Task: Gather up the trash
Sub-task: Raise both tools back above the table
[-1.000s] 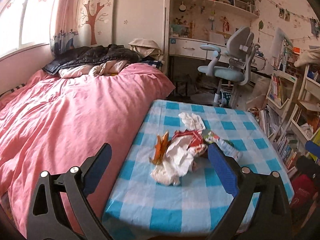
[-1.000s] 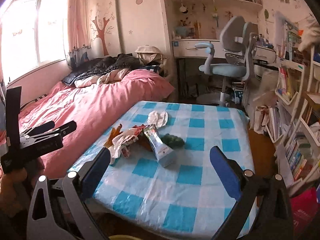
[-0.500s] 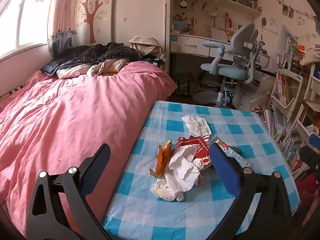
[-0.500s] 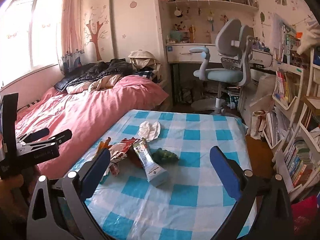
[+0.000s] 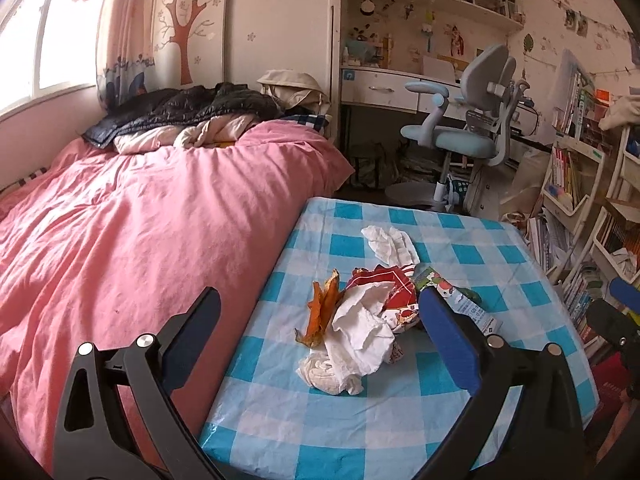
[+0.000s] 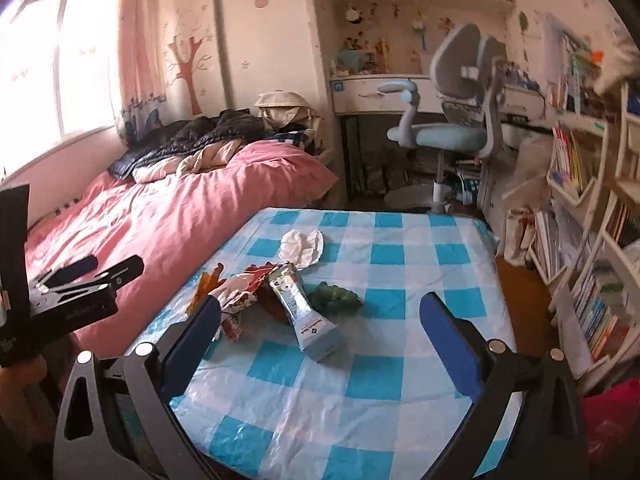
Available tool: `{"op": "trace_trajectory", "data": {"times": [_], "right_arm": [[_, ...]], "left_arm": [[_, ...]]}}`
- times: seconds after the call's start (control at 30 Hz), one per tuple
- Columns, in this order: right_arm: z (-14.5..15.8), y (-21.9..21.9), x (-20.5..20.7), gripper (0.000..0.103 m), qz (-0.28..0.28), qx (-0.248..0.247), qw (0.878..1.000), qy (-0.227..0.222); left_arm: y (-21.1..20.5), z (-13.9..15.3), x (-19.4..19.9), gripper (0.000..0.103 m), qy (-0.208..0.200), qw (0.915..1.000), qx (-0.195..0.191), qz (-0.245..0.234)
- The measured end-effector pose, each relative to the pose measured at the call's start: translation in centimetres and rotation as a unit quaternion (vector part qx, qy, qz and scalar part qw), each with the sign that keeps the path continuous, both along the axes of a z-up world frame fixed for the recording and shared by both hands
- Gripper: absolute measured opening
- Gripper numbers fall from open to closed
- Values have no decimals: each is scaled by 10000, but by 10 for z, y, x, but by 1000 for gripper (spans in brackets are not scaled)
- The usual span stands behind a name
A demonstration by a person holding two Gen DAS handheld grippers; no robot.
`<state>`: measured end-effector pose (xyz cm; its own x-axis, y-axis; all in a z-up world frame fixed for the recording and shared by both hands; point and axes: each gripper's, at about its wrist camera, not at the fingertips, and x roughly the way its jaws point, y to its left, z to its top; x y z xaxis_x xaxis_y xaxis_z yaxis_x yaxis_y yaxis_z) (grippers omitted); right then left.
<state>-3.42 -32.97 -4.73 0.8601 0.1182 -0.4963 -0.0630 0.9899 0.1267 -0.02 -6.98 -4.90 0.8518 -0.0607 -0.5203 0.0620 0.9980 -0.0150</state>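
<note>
Trash lies on a blue-checked table [image 5: 500, 252]: crumpled white tissue [image 5: 362, 334], orange peel [image 5: 322, 306], a red wrapper [image 5: 394, 292], another tissue [image 5: 390, 242], a squashed carton [image 6: 306, 314] and a green wad [image 6: 334, 298]. My left gripper [image 5: 320, 338] is open and empty, above the table's near left edge, with the pile between its fingers. My right gripper [image 6: 320, 338] is open and empty, above the near edge, behind the carton. The left gripper also shows in the right wrist view [image 6: 80, 280].
A pink bed [image 5: 140, 220] runs along the table's left side. A desk chair [image 5: 464, 136] and desk stand beyond the table. Bookshelves [image 5: 580, 184] line the right wall. A red object [image 6: 608, 420] sits on the floor at right.
Both grippers have drawn back and risen slightly; the trash pile now sits lower and more central in the left view. Both stay open.
</note>
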Motion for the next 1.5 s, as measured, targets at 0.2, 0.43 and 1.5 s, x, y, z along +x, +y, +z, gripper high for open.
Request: {"op": "trace_trajectory", "data": {"times": [0.2, 0.43, 1.5], "right_arm": [[-4, 2, 3, 95, 118, 7, 9998, 127], [-2, 3, 2, 95, 132, 23, 9999, 77], [-2, 4, 2, 95, 160, 33, 9998, 107]], "left_arm": [[2, -2, 3, 96, 71, 10000, 15, 2], [1, -4, 4, 96, 63, 9999, 65, -80], [-6, -8, 7, 96, 165, 9998, 55, -111]]}}
